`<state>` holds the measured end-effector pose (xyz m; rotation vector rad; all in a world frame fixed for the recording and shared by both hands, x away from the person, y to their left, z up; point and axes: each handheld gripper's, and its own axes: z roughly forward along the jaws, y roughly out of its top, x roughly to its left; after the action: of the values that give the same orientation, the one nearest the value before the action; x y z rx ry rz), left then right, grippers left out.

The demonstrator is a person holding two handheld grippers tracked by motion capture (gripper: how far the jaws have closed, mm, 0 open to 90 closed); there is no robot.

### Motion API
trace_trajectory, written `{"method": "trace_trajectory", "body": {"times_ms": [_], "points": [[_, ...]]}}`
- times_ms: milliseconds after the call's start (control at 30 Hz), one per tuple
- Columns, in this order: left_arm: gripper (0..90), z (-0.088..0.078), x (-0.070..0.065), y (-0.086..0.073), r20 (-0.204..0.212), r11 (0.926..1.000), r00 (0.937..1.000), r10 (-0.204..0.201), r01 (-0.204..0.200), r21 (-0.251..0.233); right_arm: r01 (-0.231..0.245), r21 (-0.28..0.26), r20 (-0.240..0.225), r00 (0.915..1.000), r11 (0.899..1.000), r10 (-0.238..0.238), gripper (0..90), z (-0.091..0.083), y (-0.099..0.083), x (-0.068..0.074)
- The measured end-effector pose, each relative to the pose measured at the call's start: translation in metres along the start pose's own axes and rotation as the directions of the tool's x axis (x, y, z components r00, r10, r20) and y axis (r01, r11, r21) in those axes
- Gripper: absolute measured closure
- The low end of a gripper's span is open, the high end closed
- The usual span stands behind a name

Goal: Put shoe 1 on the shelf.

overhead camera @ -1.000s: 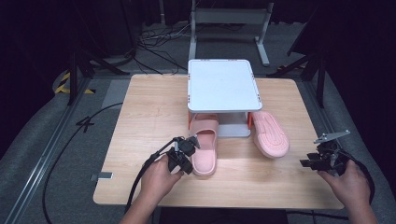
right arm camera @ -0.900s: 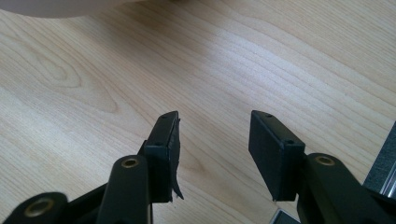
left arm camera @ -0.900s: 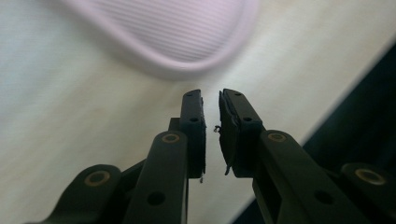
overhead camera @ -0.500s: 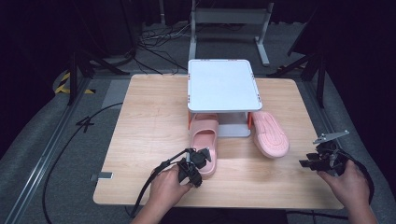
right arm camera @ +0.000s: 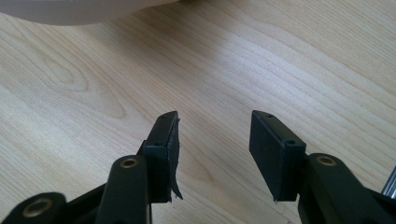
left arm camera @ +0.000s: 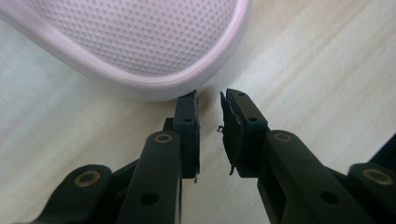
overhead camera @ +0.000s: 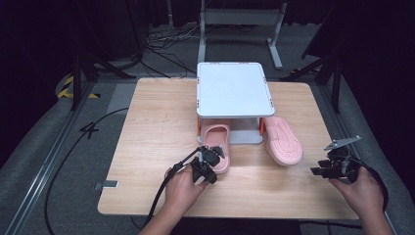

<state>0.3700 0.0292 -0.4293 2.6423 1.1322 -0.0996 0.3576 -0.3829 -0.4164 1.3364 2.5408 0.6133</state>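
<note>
Left claw at the heel of the near slipper

My left claw [left arm camera: 209,100] sits just off the heel of the pink slipper [overhead camera: 216,152], jaws just opening, a narrow gap, nothing between them. That slipper's toe lies under the white stand [overhead camera: 233,89]. My right claw [right arm camera: 214,122], parted and empty, rests on the surface [overhead camera: 147,127], right of the stand.

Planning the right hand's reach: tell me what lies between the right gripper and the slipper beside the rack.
Only bare tabletop lies between the right gripper and that slipper, as the high view shows.
</note>
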Motion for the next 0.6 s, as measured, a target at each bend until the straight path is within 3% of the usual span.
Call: {"method": "trace_trajectory", "body": {"times_ms": [400, 467, 600], "points": [[75.0, 0.007, 0.013, 0.028, -0.005, 0.9959, 0.9964, -0.085, 0.084, -0.032, -0.008, 0.002, 0.002, 1.0, 1.0, 0.008, 52.4, 0.0, -0.004, -0.002], [74.7, 0.008, 0.013, 0.032, 0.009, 0.995, 0.9958, -0.091, 0.092, -0.039, -0.009, 0.001, 0.002, 1.0, 1.0, 0.009, 52.4, -0.001, -0.005, -0.002], [72.1, 0.007, -0.003, 0.034, 0.039, 0.9987, 0.9989, -0.026, 0.027, -0.043, -0.022, 0.0, 0.005, 0.9998, 1.0, 0.022, 52.4, -0.004, -0.01, -0.004]]}}
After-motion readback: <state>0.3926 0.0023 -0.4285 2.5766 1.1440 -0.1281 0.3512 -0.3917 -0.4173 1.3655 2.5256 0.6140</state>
